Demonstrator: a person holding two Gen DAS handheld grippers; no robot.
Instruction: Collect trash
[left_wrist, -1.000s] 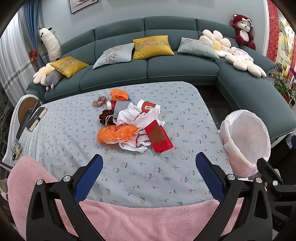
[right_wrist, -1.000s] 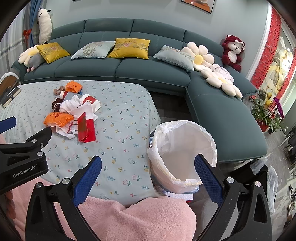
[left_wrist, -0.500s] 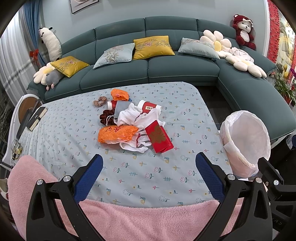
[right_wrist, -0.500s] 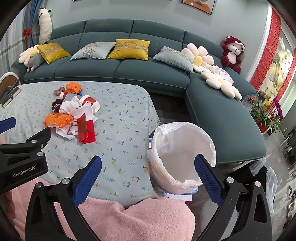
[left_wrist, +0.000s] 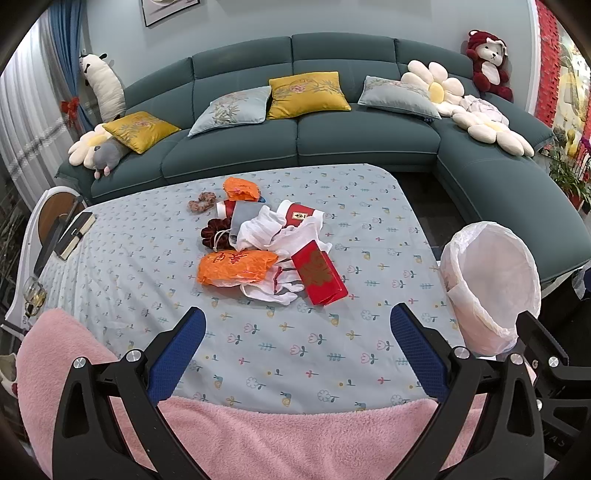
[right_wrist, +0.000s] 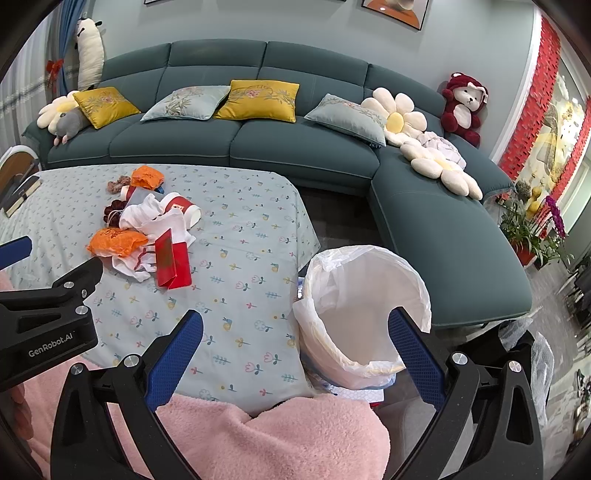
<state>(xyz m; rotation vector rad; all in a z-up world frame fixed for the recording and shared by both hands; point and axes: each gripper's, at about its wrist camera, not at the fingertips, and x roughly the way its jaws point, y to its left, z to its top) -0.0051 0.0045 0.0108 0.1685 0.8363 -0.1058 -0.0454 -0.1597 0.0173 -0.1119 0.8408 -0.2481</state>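
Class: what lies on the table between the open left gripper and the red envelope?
Only bare flowered tablecloth separates the left gripper from the red envelope, seen in the left wrist view.

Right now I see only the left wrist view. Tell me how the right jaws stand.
Observer: The right gripper is open, its jaws wide apart and holding nothing.
Operator: Report what it points at.
Observer: The white-lined bin beside the table. The part of the liner I can see holds no trash.
Operator: Check the floor right of the bin.
Observer: Crumpled clear plastic lies there.
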